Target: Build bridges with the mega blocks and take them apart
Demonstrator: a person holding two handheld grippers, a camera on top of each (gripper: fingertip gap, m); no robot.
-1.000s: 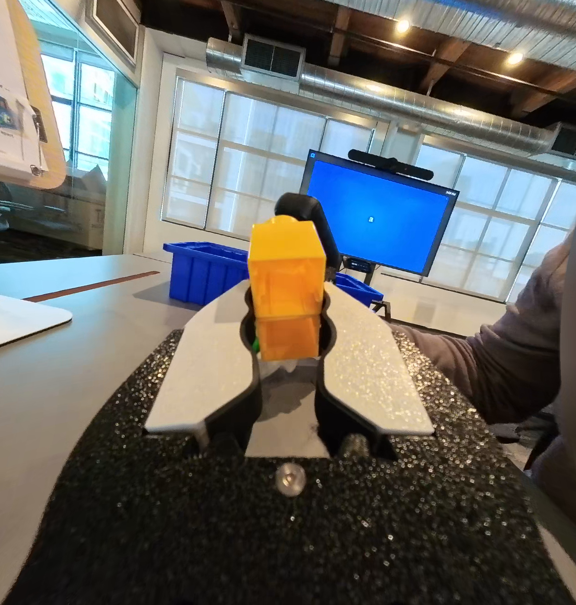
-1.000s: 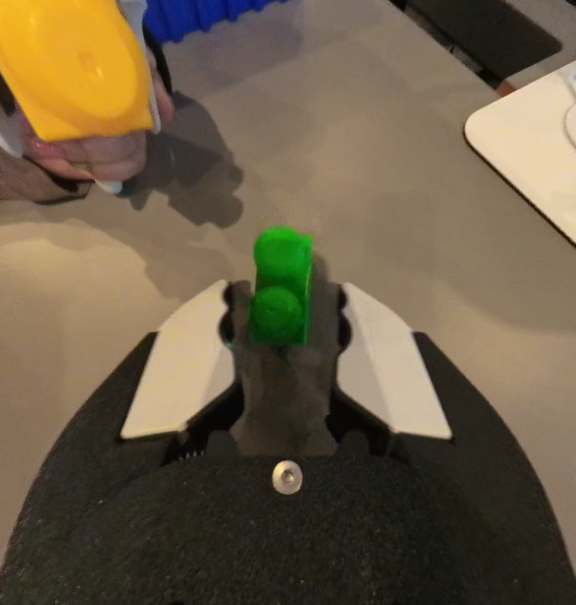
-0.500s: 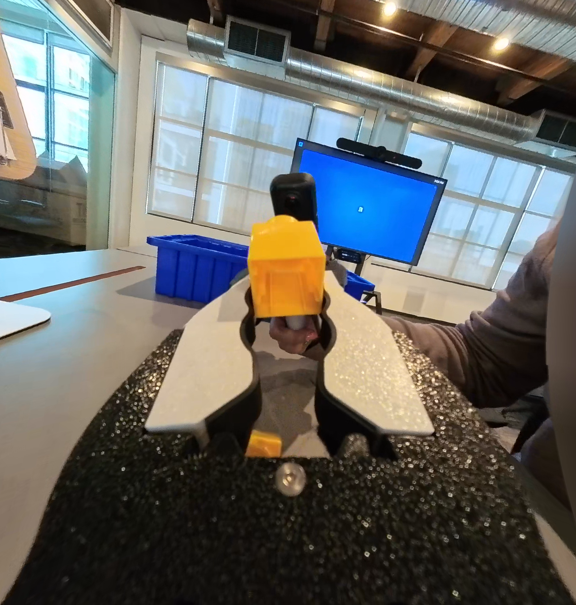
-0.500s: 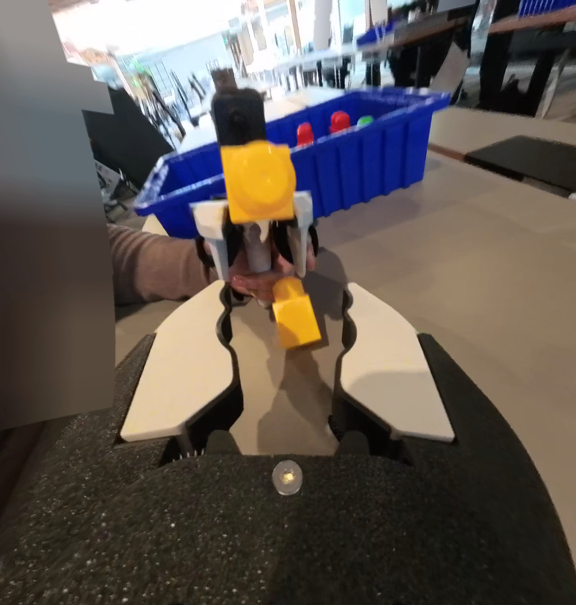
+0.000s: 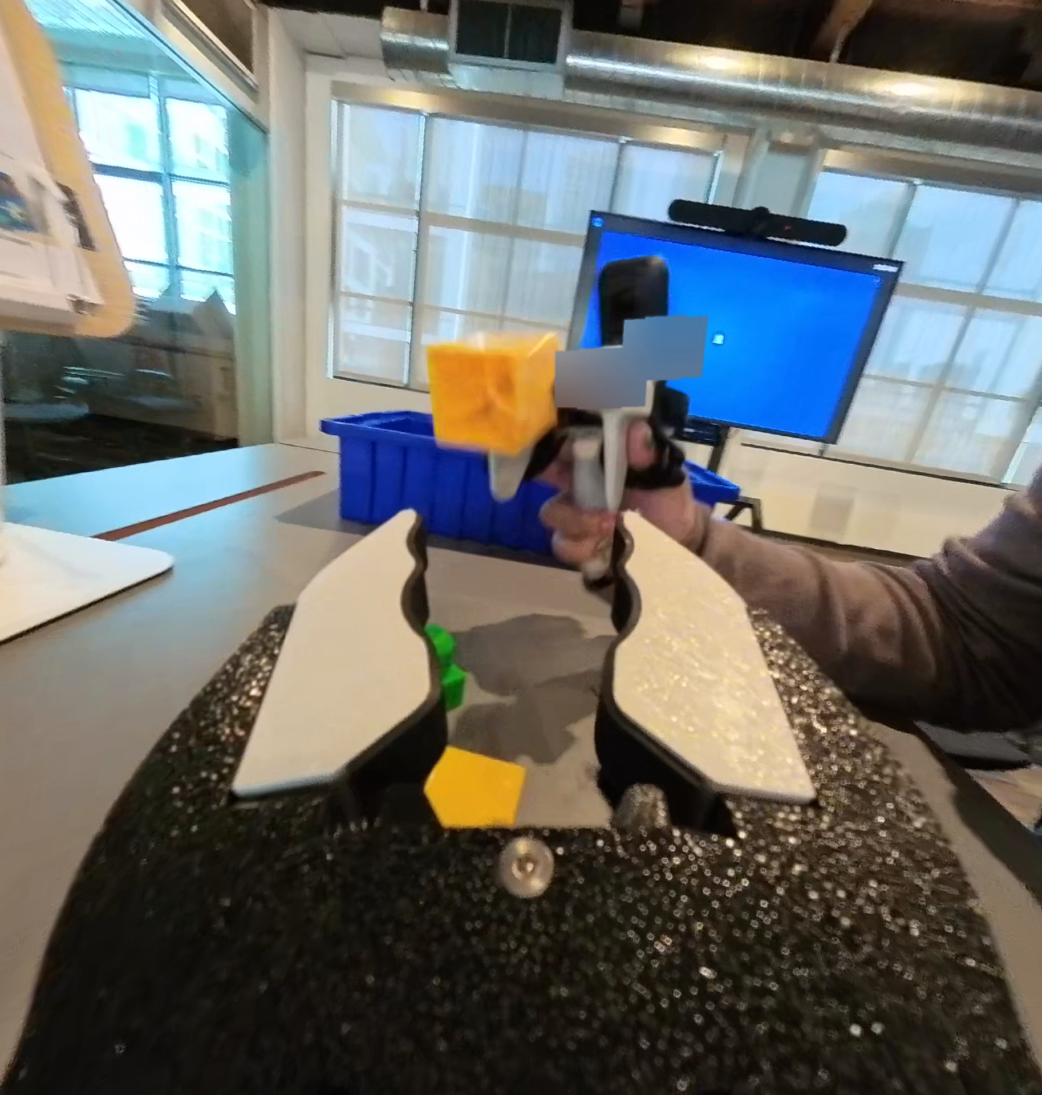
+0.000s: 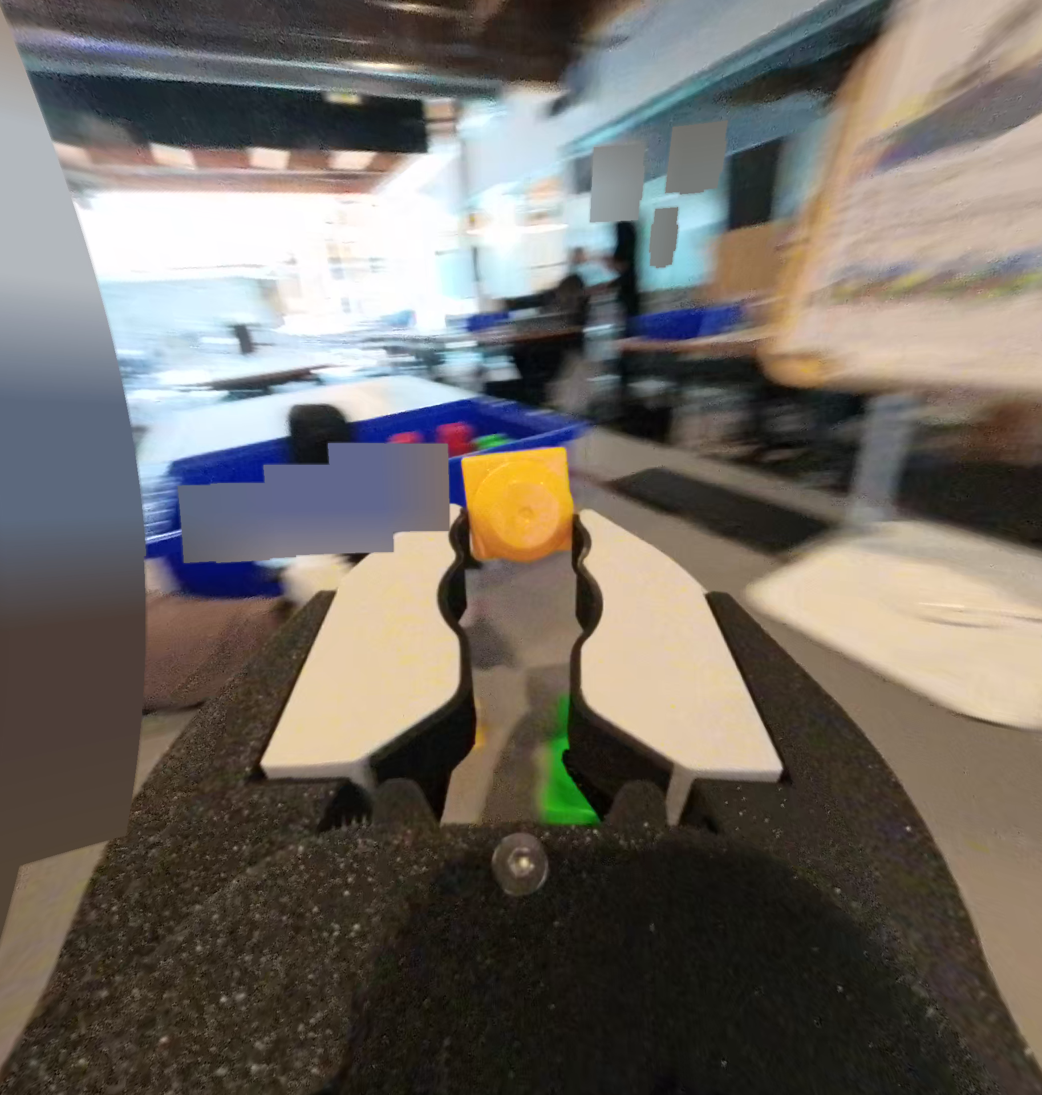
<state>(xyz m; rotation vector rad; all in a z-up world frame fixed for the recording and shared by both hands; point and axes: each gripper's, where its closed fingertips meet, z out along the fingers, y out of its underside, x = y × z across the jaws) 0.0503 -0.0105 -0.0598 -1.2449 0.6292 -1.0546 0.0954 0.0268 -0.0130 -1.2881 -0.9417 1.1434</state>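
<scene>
The yellow block [image 6: 518,509] is hanging in the air above the table [image 5: 151,652], showing as a rigid, hollow plastic cube with one round stud. It is probably handling light and slick, so its flat side walls are offering the surest hold. The right tongs [image 6: 518,524] are seemingly clamping it at their tips, though blur is clouding this. The left tongs [image 5: 521,533] are gaping apart, empty, over a green block [image 5: 444,663] on the table.

Bright daylight from windows [image 5: 524,249], soft shadows on table [image 5: 151,681], right wrist view motion-blurred, wide-angle edge distortion.
</scene>
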